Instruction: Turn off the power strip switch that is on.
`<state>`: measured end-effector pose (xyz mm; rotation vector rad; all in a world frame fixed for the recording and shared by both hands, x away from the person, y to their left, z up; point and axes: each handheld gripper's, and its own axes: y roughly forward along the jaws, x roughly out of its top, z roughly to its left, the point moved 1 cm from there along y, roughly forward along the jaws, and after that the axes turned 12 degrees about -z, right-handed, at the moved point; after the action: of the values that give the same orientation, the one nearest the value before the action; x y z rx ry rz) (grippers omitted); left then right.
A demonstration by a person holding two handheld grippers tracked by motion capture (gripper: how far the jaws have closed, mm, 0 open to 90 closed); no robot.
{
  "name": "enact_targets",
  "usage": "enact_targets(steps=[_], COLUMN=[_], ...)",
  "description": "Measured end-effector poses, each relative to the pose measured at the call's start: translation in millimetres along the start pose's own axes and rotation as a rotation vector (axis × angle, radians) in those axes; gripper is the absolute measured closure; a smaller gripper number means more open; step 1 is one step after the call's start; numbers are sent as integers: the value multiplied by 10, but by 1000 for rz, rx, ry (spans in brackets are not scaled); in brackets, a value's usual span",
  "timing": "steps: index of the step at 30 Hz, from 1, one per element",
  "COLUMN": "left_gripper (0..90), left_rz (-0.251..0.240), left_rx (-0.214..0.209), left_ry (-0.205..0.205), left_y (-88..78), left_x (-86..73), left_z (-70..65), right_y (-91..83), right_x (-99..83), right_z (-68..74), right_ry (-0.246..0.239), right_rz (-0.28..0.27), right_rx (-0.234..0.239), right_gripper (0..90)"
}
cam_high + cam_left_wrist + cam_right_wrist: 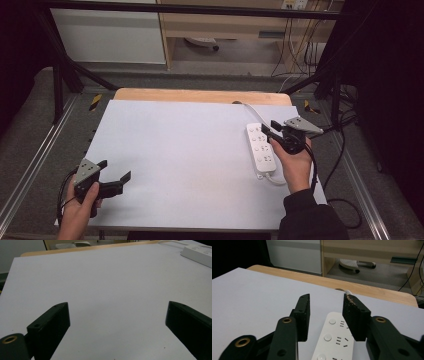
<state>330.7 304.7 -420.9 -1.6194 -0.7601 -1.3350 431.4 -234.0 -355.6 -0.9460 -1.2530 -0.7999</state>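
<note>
White plastic is what the right gripper [274,131] is hovering over: a power strip [261,149] lying flat near the right edge of the counter [180,150], on the pale sheet covering it. In the right gripper view the jaws are standing partly apart with nothing between them, straddling the far end of the strip [335,340] from above, and I cannot tell whether they are touching it yet.

The left gripper [116,181] is resting well away at the near left corner, its jaws spread wide over bare sheet in the left gripper view, holding nothing.

If the person is going for a hold on the strip, it looks best to come straight down so each jaw is meeting one long side squarely, and to keep clear of the round switch buttons [332,321] along the top face. The body looks smooth and stiff, so a grip near one end could let it swing; closing nearer the middle would likely be steadier.

As for its lie, the strip's long axis is running from the person's side towards the far edge, tilted slightly leftwards as it recedes. Its white cable [273,181] is leaving from the near end, so the free end is pointing away from the person.
</note>
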Motion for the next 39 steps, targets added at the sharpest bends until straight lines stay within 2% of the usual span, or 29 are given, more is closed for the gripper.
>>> enact_targets(steps=[7,22,28,30,39], left_gripper=[55,55,55,56,56], left_rz=[2,7,7,9,20], left_rx=[1,2,2,5,7], left_ry=[0,0,-3,-3,6], left_y=[1,5,9,7,22], left_x=[-2,-6,-9,-10,-23], left_z=[2,11,14,14,2], right_y=[91,238,281,316,384], right_x=[-43,-135,-164,-193,-246], right_z=[-16,-17,9,15,1], right_ry=[-6,-16,-30,-15,-9], right_rz=[6,26,39,72,102], right_rx=[-16,-10,-3,2,-2], right_gripper=[722,889,900,900,900])
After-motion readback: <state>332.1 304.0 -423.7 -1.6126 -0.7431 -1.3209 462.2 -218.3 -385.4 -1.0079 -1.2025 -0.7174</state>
